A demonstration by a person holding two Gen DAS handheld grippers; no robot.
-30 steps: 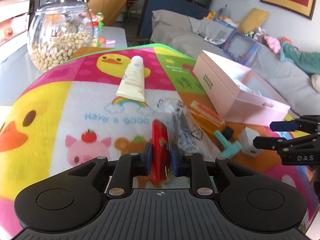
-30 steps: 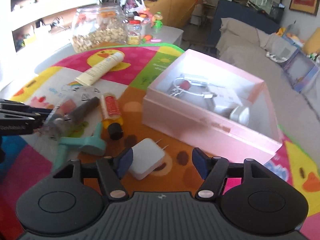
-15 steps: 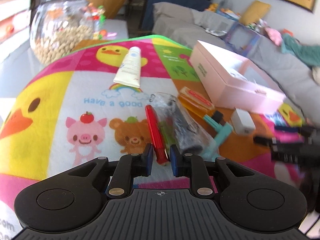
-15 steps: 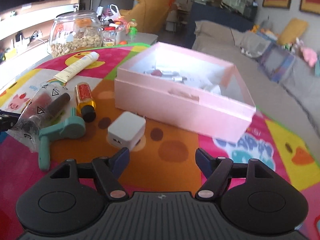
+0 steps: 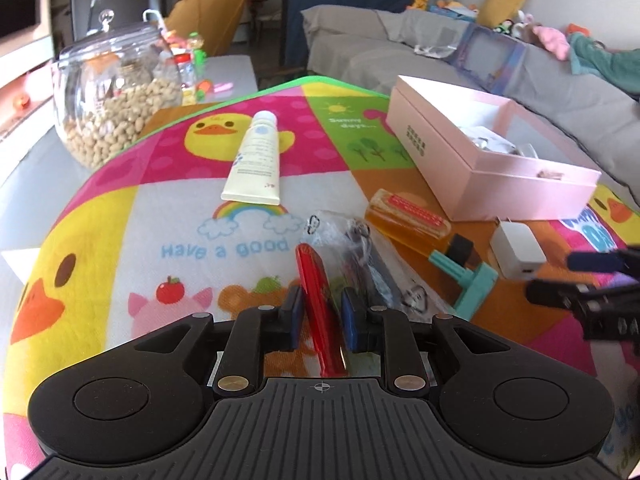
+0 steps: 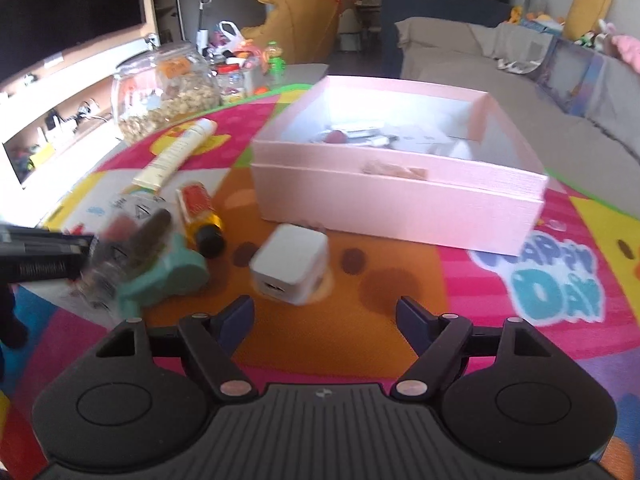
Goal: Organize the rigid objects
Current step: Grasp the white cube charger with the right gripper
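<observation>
My left gripper (image 5: 320, 312) is shut on a flat red object (image 5: 318, 304) and holds it edge-up over the colourful mat (image 5: 120, 208). My right gripper (image 6: 325, 316) is open and empty, just in front of a white charger cube (image 6: 289, 269), which also shows in the left wrist view (image 5: 518, 249). An open pink box (image 6: 400, 196) with small items inside sits behind the charger. A clear plastic bag with a dark item (image 5: 360, 256), an amber bottle (image 5: 412, 220), a teal tool (image 5: 468, 280) and a cream tube (image 5: 256, 160) lie on the mat.
A glass jar of nuts (image 5: 116, 92) stands at the mat's far left corner with small bottles behind it. A grey sofa (image 5: 440, 44) with a cushion and toys runs along the right. The mat's near edge curves close below both grippers.
My left gripper has lifted and moved forward with the red object. My right gripper has moved forward and lower toward the white charger, still open.
</observation>
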